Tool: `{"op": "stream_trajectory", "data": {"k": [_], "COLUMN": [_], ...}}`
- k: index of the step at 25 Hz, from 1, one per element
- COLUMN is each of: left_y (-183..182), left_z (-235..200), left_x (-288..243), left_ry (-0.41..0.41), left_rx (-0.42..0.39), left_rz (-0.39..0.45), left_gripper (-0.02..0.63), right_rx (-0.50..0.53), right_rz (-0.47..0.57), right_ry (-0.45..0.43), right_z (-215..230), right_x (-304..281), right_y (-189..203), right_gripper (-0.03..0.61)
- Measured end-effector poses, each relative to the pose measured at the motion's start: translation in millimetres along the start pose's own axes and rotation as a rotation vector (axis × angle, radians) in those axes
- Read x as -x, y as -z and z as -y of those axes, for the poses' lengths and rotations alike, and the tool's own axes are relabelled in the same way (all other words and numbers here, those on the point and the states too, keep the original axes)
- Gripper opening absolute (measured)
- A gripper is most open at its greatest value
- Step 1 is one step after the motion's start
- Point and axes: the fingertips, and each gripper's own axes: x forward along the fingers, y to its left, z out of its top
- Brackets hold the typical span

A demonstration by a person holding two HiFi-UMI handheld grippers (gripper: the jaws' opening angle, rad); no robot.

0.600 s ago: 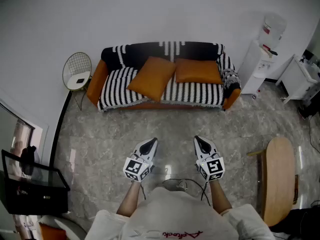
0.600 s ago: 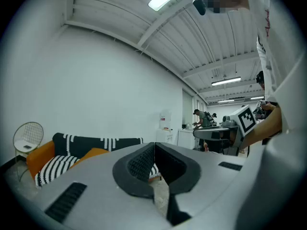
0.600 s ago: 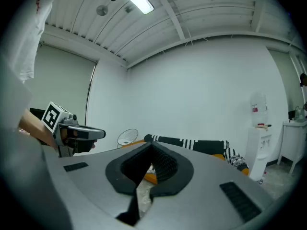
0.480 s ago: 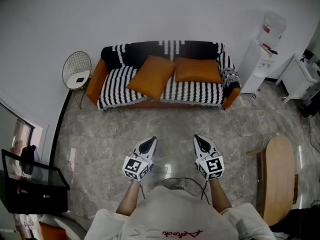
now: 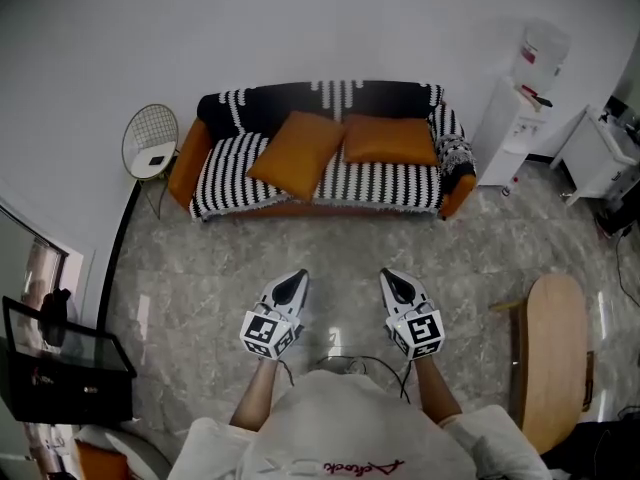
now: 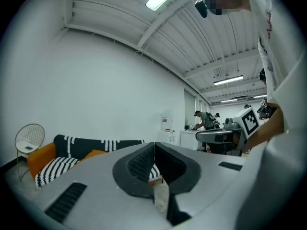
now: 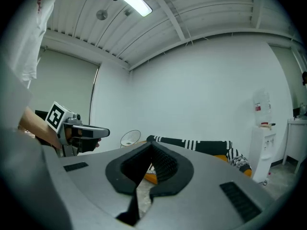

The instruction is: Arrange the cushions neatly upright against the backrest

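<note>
Two orange cushions lie on a sofa (image 5: pixel 225 168) draped in a black-and-white striped cover. The left cushion (image 5: pixel 295 154) sits tilted like a diamond across the seat. The right cushion (image 5: pixel 390 140) leans low against the backrest (image 5: pixel 330 98). Both grippers hang over the marble floor well short of the sofa, held by a person in a white shirt. My left gripper (image 5: pixel 297 278) is shut and empty. My right gripper (image 5: pixel 386 277) is also shut with nothing in it. The sofa (image 6: pixel 53 159) shows far off in the left gripper view and the sofa (image 7: pixel 201 145) in the right gripper view.
A round wire side table (image 5: pixel 152 144) stands left of the sofa. A white water dispenser (image 5: pixel 520 108) stands at its right. A wooden table (image 5: pixel 555 358) is at my right, a black glass stand (image 5: pixel 60 368) at my left. People work at a bench (image 6: pixel 206 126) far away.
The view has shifted slightly: the sofa sits a little further left and both grippers have drifted a bit up and left. The cushions have not moved.
</note>
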Motion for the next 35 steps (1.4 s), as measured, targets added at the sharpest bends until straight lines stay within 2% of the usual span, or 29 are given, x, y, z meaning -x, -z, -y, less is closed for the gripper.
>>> {"op": "stream_trajectory", "data": {"k": [8, 19, 28, 35], "left_y": [8.2, 14.3, 18.4, 19.5], "left_z": [10.8, 9.4, -18.8, -68.9], "left_x": [-9.8, -35.0, -66.0, -103.6], "left_ry": [-0.037, -0.040, -0.044, -0.041], "left_rx": [0.000, 0.010, 0.012, 0.019], "left_rz": [-0.015, -0.020, -0.022, -0.009], "left_gripper": [0.031, 0.031, 0.031, 0.031], "right_rx": [-0.008, -0.009, -0.007, 0.008], "right_rz": [-0.007, -0.018, -0.031, -0.033], "right_ry": [-0.028, -0.051, -0.067, -0.074], "right_z": [19.5, 37.9, 58.7, 77.2], "right_x": [7.5, -4.7, -44.2, -106.4], "right_y": [9.7, 19.0, 25.7, 25.8], "right_gripper": [0.028, 0.028, 0.028, 0.028]}}
